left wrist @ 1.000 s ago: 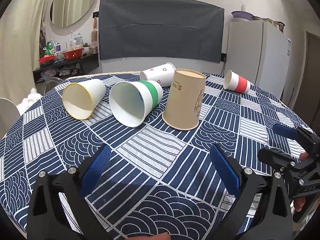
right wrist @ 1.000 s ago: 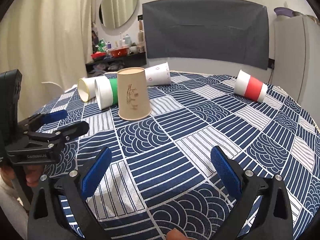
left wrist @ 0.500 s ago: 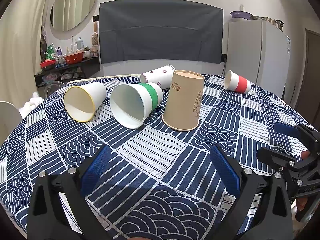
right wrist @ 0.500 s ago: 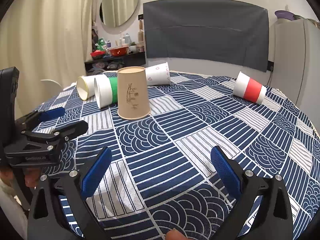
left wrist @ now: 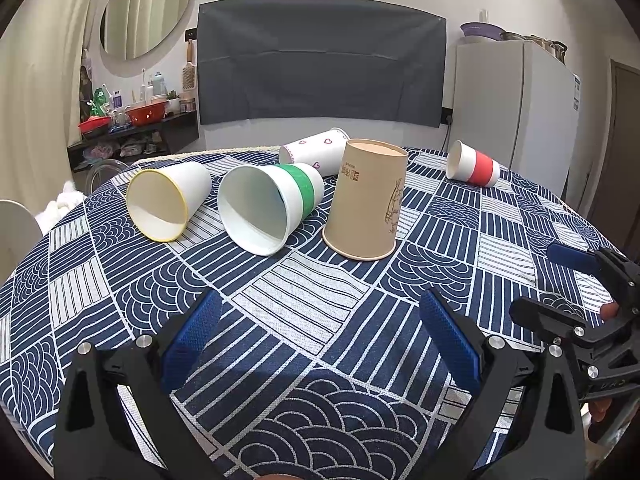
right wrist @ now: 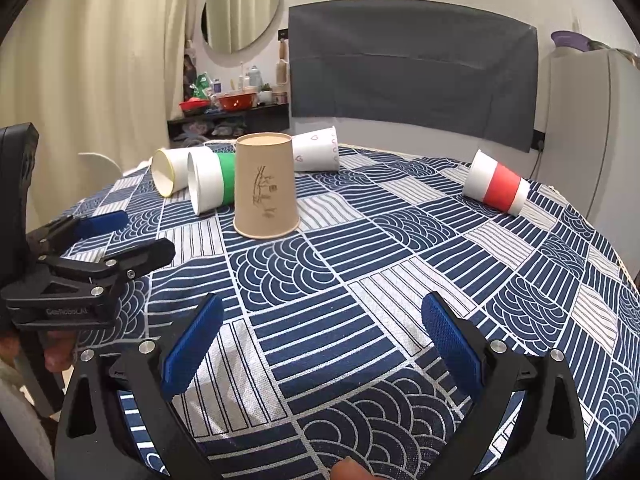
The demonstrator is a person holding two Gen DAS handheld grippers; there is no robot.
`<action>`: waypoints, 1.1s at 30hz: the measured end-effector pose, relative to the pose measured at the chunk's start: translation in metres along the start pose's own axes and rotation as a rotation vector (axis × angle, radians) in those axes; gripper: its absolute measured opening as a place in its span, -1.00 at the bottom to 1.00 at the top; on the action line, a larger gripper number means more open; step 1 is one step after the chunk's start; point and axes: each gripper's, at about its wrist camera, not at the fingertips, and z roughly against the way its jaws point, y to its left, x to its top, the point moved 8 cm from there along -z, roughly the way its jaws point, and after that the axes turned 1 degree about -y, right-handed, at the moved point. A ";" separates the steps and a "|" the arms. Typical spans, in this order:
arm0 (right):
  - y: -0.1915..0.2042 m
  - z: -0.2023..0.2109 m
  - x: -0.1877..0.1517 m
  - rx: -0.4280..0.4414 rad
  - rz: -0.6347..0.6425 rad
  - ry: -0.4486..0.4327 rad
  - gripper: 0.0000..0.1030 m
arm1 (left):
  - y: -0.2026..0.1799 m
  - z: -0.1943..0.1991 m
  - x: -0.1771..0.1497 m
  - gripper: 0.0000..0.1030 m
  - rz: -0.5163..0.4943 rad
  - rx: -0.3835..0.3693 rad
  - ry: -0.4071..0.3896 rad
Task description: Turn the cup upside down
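Note:
A brown paper cup (left wrist: 368, 200) (right wrist: 265, 188) stands upside down, mouth on the table, at mid table. Beside it lie a green-banded white cup (left wrist: 272, 204) (right wrist: 210, 184), a yellow-rimmed white cup (left wrist: 168, 200) (right wrist: 170, 170), a heart-print cup (left wrist: 316, 152) (right wrist: 316, 154) behind, and a red-banded cup (left wrist: 474, 165) (right wrist: 498, 188) to the right. My left gripper (left wrist: 320, 340) is open and empty, well short of the cups. My right gripper (right wrist: 320, 344) is open and empty near the table's front. Each gripper shows at the other view's edge.
The round table wears a blue and white patterned cloth (left wrist: 300, 292). A white fridge (left wrist: 516, 108) stands at the back right. A shelf with bowls and bottles (left wrist: 136, 120) is at the back left. A white chair (left wrist: 12, 236) stands at the table's left.
Both grippers have drifted slightly back and up, so the views shift a little. The cups have not moved.

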 end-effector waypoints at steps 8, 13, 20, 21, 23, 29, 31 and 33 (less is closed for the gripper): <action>0.002 0.001 0.001 -0.014 0.014 -0.002 0.84 | -0.001 0.000 0.000 0.89 -0.001 0.000 -0.002; 0.002 0.002 0.001 -0.018 0.020 -0.007 0.84 | 0.000 0.001 0.000 0.89 0.005 -0.002 0.001; 0.002 0.002 0.001 -0.018 0.019 -0.007 0.84 | 0.001 0.000 0.000 0.89 0.013 -0.001 0.004; 0.002 0.002 0.001 -0.019 0.019 -0.007 0.84 | 0.002 0.000 0.000 0.89 0.016 -0.002 0.005; 0.001 0.002 0.001 -0.019 0.020 -0.008 0.84 | 0.002 0.000 0.000 0.89 0.018 -0.003 0.007; 0.001 0.002 0.001 -0.019 0.020 -0.007 0.84 | 0.000 0.000 -0.001 0.89 0.004 0.001 0.000; 0.001 0.002 0.001 -0.020 0.020 -0.007 0.84 | 0.000 0.000 -0.001 0.89 0.003 0.000 0.001; 0.001 0.002 0.001 -0.021 0.021 -0.009 0.84 | 0.000 0.000 -0.001 0.89 0.003 -0.002 0.004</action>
